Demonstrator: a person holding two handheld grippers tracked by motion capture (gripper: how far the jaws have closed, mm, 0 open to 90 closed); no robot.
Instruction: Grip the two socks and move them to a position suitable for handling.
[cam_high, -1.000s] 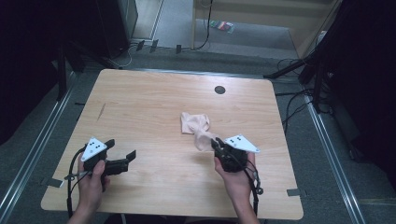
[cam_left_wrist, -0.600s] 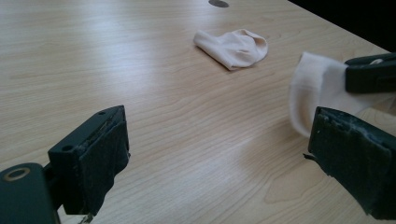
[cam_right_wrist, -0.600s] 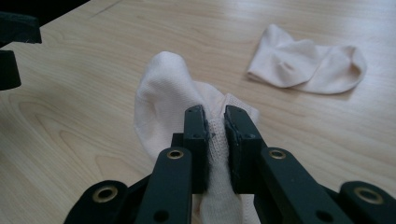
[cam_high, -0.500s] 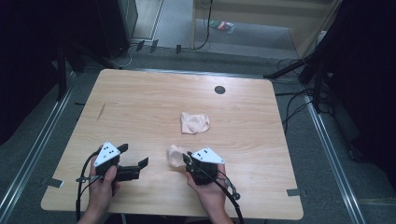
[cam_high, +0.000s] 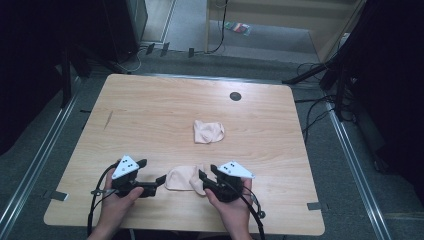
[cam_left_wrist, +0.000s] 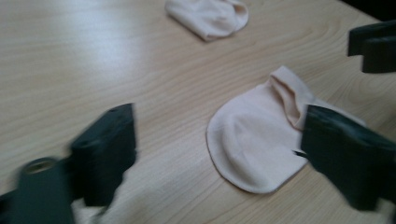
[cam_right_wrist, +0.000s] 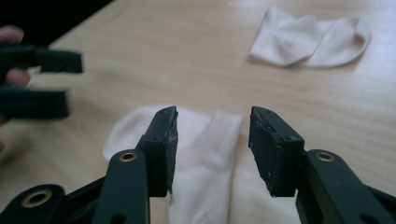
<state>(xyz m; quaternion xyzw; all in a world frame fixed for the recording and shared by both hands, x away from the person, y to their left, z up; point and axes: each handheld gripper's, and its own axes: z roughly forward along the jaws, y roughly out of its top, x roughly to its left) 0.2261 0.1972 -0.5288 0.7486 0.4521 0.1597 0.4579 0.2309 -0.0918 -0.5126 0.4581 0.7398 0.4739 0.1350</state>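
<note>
From the high view, the left tongs (cam_high: 161, 180) are sitting just left of the near sock (cam_high: 182, 178), and the right tongs (cam_high: 204, 176) are touching its right end. A second sock (cam_high: 208, 131) is lying beyond the near sock, toward the tabletop's (cam_high: 150, 115) middle.

In the left gripper view, the left tongs (cam_left_wrist: 217, 149) are spread wide, holding nothing, the near sock (cam_left_wrist: 254, 140) lying between their jaws.

In the right gripper view, the right tongs (cam_right_wrist: 212, 140) are parted and released, straddling the near sock's (cam_right_wrist: 205, 154) folded end; the second sock (cam_right_wrist: 310, 42) is lying beyond.
</note>
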